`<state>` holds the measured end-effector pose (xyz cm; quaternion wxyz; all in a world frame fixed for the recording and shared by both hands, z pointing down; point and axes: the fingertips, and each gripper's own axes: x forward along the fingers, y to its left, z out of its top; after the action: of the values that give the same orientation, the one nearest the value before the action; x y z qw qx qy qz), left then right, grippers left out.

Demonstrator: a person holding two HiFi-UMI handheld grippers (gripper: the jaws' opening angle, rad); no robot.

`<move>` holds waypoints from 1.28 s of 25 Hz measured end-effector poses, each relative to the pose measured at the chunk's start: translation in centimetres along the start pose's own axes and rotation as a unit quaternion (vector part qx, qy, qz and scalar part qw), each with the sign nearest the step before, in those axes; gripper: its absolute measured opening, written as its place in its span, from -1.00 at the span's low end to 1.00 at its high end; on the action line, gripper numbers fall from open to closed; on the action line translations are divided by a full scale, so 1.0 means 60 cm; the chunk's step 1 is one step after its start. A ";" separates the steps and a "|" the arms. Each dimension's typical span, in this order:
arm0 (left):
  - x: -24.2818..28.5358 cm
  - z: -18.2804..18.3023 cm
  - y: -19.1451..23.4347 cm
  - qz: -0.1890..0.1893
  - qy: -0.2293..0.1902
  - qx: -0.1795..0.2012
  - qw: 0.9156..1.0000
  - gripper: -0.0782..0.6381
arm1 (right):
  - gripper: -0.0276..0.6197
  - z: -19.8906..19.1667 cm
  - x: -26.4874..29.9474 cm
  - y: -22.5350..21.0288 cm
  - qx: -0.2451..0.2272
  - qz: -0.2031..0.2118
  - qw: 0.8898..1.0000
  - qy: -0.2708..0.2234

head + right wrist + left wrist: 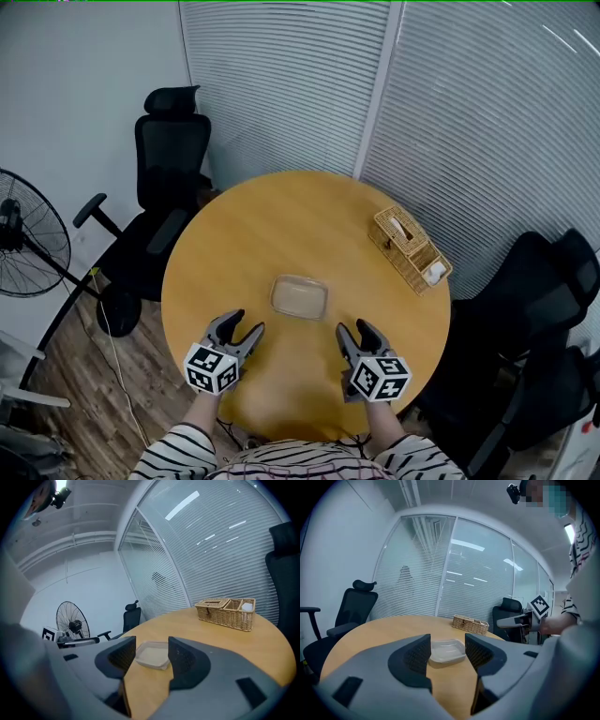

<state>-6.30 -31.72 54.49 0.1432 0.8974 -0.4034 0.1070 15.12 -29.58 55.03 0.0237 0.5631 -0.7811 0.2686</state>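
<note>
Round wooden table (pixel 281 234) | clear plastic tray (pixel 299 297) | left gripper (pixel 239 330), right gripper (pixel 356 336): fingers apart, empty

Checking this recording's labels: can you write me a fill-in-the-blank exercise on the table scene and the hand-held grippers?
1. The left hand-held gripper and the right hand-held gripper both have their jaws ___.
2. The clear container lies on a wooden table whose top is ___ in shape.
3. The wicker basket stands near the table's ___ edge in the head view.
Missing words: open; round; right.
</note>
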 end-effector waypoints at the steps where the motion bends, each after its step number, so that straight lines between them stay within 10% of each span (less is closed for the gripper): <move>1: 0.013 -0.003 0.006 0.000 0.004 -0.001 1.000 -0.20 | -0.22 -0.003 0.014 -0.006 0.003 0.001 1.000 0.003; 32: 0.248 -0.138 0.094 -0.008 0.096 -0.063 0.993 -0.20 | -0.27 -0.111 0.230 -0.093 0.038 0.015 0.997 0.065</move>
<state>-1.50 -42.76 67.80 0.2380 0.8755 -0.3867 0.1655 13.27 -39.80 67.59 0.0492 0.5328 -0.7757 0.3346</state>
